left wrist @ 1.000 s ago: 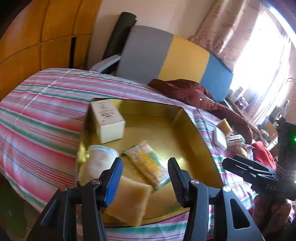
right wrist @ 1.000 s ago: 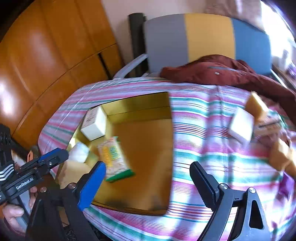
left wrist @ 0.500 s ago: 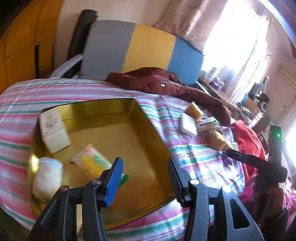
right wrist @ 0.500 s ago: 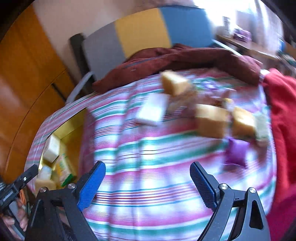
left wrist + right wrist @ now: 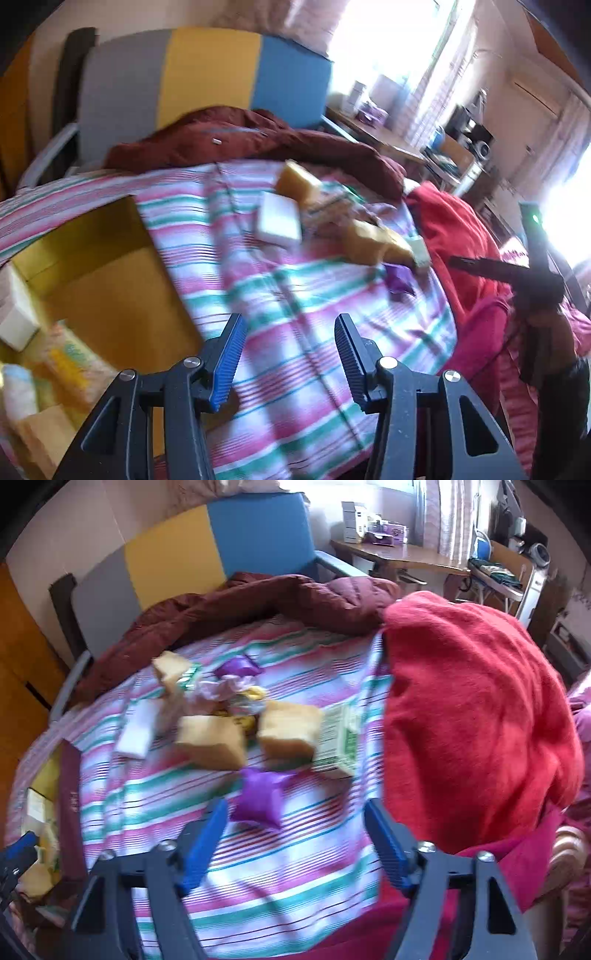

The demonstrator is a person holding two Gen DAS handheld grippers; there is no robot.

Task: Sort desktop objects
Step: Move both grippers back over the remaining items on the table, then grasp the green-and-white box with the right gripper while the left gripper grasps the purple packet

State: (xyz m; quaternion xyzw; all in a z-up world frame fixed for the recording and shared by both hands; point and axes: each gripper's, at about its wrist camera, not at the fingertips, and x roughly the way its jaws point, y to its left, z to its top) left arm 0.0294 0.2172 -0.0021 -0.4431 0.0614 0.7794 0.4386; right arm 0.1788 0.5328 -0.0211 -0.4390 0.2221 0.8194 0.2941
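On the striped cloth (image 5: 280,882) lies a heap of loose things: two tan sponges (image 5: 210,742) (image 5: 290,731), a white block (image 5: 135,733), a green-printed carton (image 5: 338,742), a purple pouch (image 5: 260,799) and crumpled wrappers (image 5: 229,690). My right gripper (image 5: 295,834) is open and empty, just in front of the purple pouch. My left gripper (image 5: 288,354) is open and empty over the cloth, right of the gold tray (image 5: 110,280). The tray holds a white box (image 5: 16,317), a yellow snack packet (image 5: 70,365) and a white roll (image 5: 18,391). The heap also shows in the left wrist view (image 5: 280,221).
A dark red jacket (image 5: 236,605) lies along the back of the cloth and a red blanket (image 5: 476,716) rises at the right. A grey, yellow and blue chair back (image 5: 207,74) stands behind. A cluttered desk (image 5: 399,554) is at the far right.
Both grippers have swung right, away from the gold tray and toward the heap. The right gripper has come close to the purple pouch. Both stayed open and empty.
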